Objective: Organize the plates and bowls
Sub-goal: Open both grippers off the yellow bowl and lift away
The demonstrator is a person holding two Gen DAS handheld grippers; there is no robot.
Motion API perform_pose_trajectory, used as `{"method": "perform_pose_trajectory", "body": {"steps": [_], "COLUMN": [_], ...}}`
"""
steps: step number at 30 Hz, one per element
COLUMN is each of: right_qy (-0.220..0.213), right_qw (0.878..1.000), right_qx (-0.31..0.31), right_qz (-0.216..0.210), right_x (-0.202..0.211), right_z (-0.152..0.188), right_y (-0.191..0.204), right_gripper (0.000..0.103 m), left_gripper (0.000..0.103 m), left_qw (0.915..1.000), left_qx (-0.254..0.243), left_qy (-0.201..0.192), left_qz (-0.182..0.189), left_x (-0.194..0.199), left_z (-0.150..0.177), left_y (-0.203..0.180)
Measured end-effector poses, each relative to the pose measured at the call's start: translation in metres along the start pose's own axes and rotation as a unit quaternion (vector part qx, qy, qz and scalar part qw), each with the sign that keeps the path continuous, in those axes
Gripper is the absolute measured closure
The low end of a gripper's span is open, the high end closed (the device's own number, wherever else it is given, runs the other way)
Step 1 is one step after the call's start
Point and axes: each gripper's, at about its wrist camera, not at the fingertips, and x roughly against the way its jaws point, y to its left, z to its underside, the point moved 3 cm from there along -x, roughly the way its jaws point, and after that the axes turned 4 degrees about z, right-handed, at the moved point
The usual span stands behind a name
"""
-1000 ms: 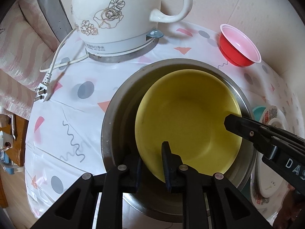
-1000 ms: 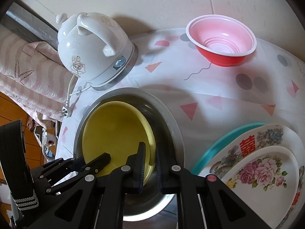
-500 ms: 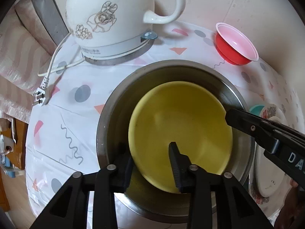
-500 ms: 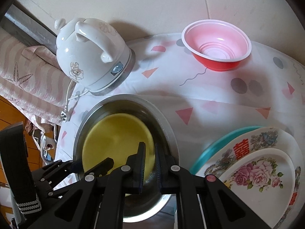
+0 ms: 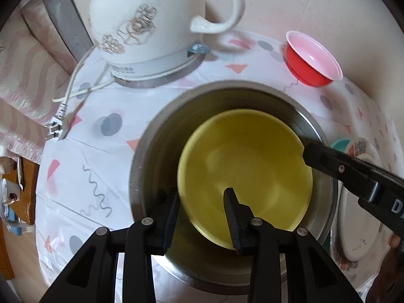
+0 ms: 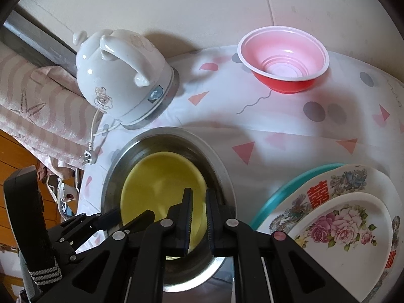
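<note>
A yellow bowl lies inside a steel bowl on the table; both show in the right wrist view, yellow bowl, steel bowl. My left gripper is open, its fingers astride the yellow bowl's near rim without pinching it. My right gripper is shut on the yellow bowl's right rim, one finger inside, one between the two bowls. A red bowl with a pink inside stands at the back right. Stacked floral plates on a teal plate lie at the right.
A white kettle on its base stands at the back left, its cord and plug trailing on the patterned tablecloth. A wall runs behind the table. A striped pink cushion lies to the left.
My left gripper has opened and let go of the yellow bowl's rim. The yellow bowl has sunk lower into the steel bowl. Both grippers have drawn back a little.
</note>
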Motion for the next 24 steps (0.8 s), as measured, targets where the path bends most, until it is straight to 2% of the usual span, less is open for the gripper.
{"method": "perform_pose_trajectory", "body": {"steps": [3,5,7,10,21,24], "right_qy": [-0.004,-0.008,-0.013,-0.028,-0.063,-0.069], "right_qw": [1.0,1.0,1.0,0.999,0.997,0.996], "right_qx": [-0.004,-0.005,-0.007,-0.01,-0.051,-0.064], "right_qz": [-0.005,-0.008,-0.01,-0.012,-0.004,0.001], "right_x": [0.003,0.006,0.009,0.018,0.041,0.046], "right_z": [-0.001,-0.002,-0.003,-0.005,-0.013,-0.014], "right_y": [-0.001,-0.001,-0.002,-0.004,-0.036,-0.049], "right_gripper": [0.092,0.092,0.092,0.085,0.085,0.08], "left_gripper": [0.062,0.051,0.043,0.037,0.033,0.028], "left_qw": [1.0,0.9999,0.9998,0.9995,0.998,0.9978], "left_qx": [0.0,0.002,0.005,0.008,0.021,0.02], "left_qy": [-0.007,-0.013,-0.02,-0.03,-0.055,-0.058], "left_qz": [-0.006,-0.004,0.0,0.0,0.021,0.027], "left_x": [0.006,0.011,0.016,0.024,0.04,0.041], "left_z": [-0.002,-0.002,-0.003,-0.004,-0.012,-0.014], "left_y": [0.0,0.0,0.0,0.0,-0.008,-0.013]}}
